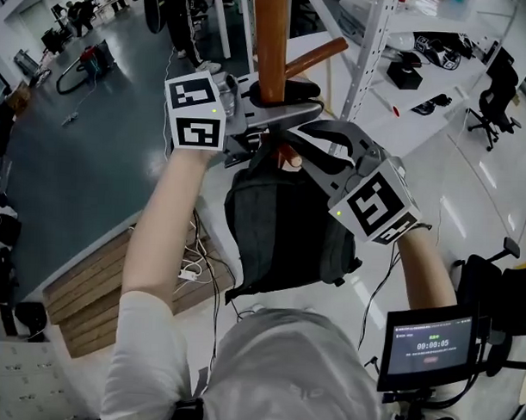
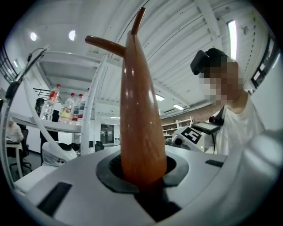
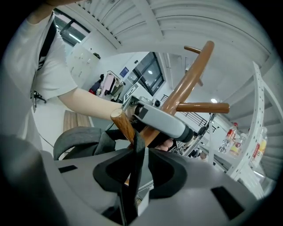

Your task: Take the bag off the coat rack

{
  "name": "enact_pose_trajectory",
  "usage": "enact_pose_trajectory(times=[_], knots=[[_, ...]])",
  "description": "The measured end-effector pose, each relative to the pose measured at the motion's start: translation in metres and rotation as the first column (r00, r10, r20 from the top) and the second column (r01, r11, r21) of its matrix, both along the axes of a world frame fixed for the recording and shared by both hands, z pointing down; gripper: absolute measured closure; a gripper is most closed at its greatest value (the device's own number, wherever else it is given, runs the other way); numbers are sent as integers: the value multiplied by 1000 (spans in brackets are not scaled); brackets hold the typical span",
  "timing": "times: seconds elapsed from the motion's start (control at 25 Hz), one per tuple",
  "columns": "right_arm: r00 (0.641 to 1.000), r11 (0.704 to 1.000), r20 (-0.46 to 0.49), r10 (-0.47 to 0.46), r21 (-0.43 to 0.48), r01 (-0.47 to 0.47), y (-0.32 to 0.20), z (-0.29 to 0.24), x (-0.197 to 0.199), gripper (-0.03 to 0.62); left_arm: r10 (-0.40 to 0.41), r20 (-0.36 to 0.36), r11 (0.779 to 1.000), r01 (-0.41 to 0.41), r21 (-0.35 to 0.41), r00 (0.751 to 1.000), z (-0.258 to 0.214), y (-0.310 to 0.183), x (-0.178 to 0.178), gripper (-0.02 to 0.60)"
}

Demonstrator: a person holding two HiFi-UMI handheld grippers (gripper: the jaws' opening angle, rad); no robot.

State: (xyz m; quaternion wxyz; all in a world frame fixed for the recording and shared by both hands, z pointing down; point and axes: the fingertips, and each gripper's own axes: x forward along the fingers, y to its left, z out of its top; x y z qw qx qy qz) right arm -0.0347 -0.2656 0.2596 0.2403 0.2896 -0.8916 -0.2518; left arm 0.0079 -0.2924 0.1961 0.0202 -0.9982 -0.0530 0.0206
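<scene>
The brown wooden coat rack pole (image 1: 271, 41) rises at top centre of the head view, with a slanted peg (image 1: 316, 56) on its right. A dark grey backpack (image 1: 284, 231) hangs below it. My left gripper (image 1: 280, 98) is shut around the pole; in the left gripper view the pole (image 2: 139, 132) fills the space between the curved pads of the left gripper (image 2: 141, 170). My right gripper (image 1: 291, 147) reaches in from the right. In the right gripper view it (image 3: 135, 170) is shut on the bag's thin black strap (image 3: 136, 152), which runs up to a short peg (image 3: 123, 126).
A white metal shelving rack (image 1: 372, 45) stands just right of the pole, with bottles (image 2: 66, 106) on a shelf. A wooden platform (image 1: 96, 294) and loose cables (image 1: 192, 267) lie on the floor at left. A small screen (image 1: 429, 344) sits at lower right, an office chair (image 1: 495, 101) farther off.
</scene>
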Motion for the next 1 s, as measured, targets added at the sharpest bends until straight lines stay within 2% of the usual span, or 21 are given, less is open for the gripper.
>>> enact_pose_trajectory(times=[0.08,0.12,0.24,0.32,0.4,0.64,1.0], knots=[[1000,1000,5,9,-20,-9,-4,2,-4,494,51,-4,999,-51,3,999,1,7,2,529],[1000,999,10,15,-36,-15,-6,4,-6,494,69,-10,998,-69,-3,998,0,9,4,533],[998,997,35,46,-65,-43,-11,8,-11,510,89,-27,996,-90,-19,996,-2,11,5,538],[995,996,73,67,-59,-63,-13,5,-11,545,85,-29,996,-85,-21,996,-4,10,4,540],[993,996,92,77,-39,-74,-14,2,-11,551,83,-29,996,-83,-22,996,-6,10,3,540],[985,991,106,134,3,-135,-12,-3,-10,554,81,-34,996,-82,-19,996,-8,12,2,541],[981,990,144,132,29,-137,-13,-5,-2,557,95,-29,995,-96,-21,995,-6,13,9,541]])
